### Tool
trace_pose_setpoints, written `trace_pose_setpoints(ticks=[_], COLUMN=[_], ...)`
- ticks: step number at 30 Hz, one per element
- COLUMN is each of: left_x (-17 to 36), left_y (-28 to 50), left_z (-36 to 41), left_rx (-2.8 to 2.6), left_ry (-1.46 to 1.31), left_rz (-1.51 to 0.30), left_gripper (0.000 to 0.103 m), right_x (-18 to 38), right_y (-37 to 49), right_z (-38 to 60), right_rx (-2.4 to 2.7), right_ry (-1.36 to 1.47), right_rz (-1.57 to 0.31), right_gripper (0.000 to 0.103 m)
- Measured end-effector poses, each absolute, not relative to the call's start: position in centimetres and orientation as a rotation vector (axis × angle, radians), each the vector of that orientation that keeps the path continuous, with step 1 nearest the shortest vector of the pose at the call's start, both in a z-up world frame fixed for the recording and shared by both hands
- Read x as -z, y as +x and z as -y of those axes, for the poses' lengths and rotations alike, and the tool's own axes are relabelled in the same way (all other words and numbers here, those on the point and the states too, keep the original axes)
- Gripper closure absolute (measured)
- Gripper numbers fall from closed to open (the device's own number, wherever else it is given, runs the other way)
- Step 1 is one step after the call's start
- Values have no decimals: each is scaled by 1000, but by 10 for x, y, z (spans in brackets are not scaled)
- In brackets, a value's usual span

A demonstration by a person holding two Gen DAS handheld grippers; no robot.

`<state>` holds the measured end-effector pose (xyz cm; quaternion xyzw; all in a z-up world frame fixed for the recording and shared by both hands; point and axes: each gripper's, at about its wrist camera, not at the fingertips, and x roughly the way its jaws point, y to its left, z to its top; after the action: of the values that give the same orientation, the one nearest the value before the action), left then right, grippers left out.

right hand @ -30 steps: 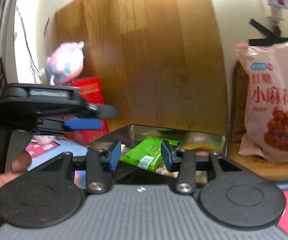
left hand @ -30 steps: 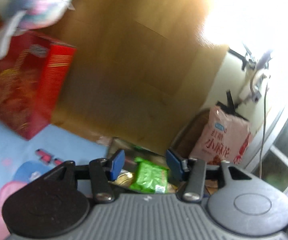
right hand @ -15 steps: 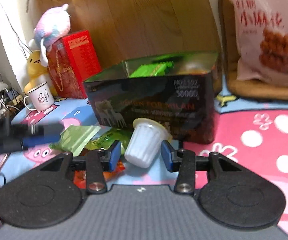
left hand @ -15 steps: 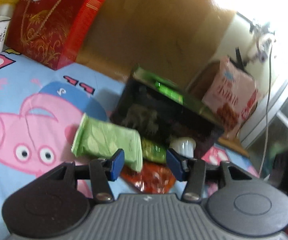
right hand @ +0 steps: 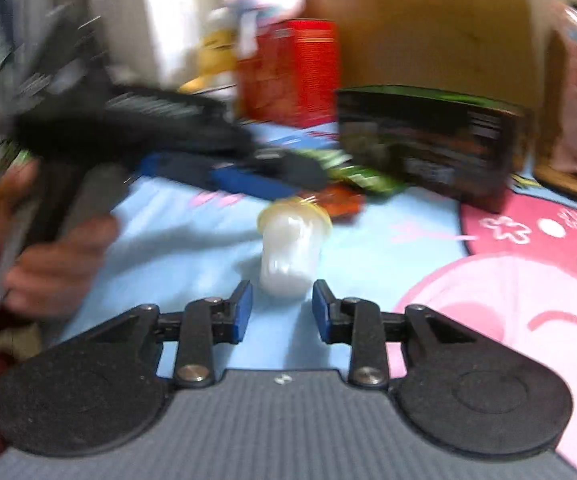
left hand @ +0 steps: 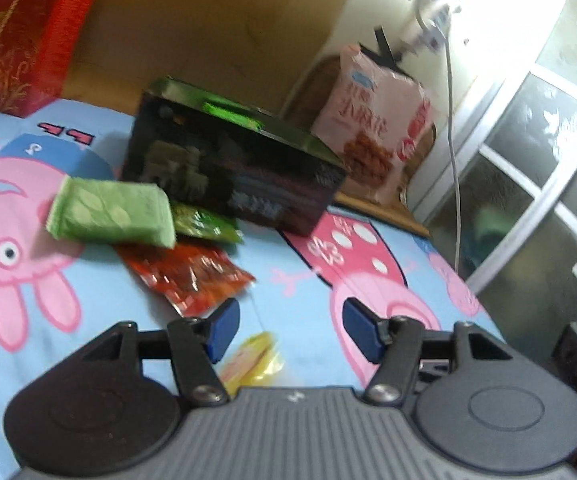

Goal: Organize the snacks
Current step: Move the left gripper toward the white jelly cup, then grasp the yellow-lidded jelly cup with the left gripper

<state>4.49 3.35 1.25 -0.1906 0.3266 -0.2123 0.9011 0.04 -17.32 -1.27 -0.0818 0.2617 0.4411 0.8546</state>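
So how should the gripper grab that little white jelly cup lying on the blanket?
Grip the jelly cup across its ribbed white body, coming from its narrow bottom end, which faces the right gripper. It lies tipped over with its wide yellow rim pointing away, and the closing jaws already line up either side.

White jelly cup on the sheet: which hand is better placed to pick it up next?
Right. The white jelly cup lies just ahead of the right tongs, lined up with the gap as they close, not yet gripped. The left tongs are opening over bare sheet, a yellow packet below them.
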Motion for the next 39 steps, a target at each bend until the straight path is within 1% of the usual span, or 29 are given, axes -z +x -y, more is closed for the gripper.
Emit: trace_pose_setpoints(ticks=[6,8,10,11,17,20,24,29,35,36,39], left_x=[-11,-12,-15,-16,-25,-31,-30,-17,-5,-4,-5], left_y=[34,30,23,20,-14,-33,-49,-54,-60,-61,-65], left_z=[-31,-36,-45,-50,-79,-86,-87,-78,-66,-64,-58], left_rx=[423,406,386,376,361,372,457,518,637,657,682], left_ry=[-377,-381,-393,-401,-452,-449,-461,-413,-387,-379,-344], left_rz=[-693,-688,-677,-674,-673,-675,-742,-819,-895,-901,-909], left_gripper=[45,45,43,43,43,40,40,40,44,48,54], right_x=[13,14,15,15,13,11,8,6,0,1,3], right_y=[-4,-4,-4,-4,-12,-17,-22,-36,-48,-48,-43], right_z=[167,166,166,168,178,189,199,196,197,195,188], right_rx=[-851,-845,-847,-847,-873,-916,-1025,-1100,-1151,-1159,-1197], right_ry=[-194,-196,-201,-203,-174,-163,-161,-286,-381,-389,-387], right_rz=[-542,-540,-536,-535,-548,-563,-616,-631,-651,-649,-644], right_gripper=[65,63,58,57,57,57,57,57,57,57,57])
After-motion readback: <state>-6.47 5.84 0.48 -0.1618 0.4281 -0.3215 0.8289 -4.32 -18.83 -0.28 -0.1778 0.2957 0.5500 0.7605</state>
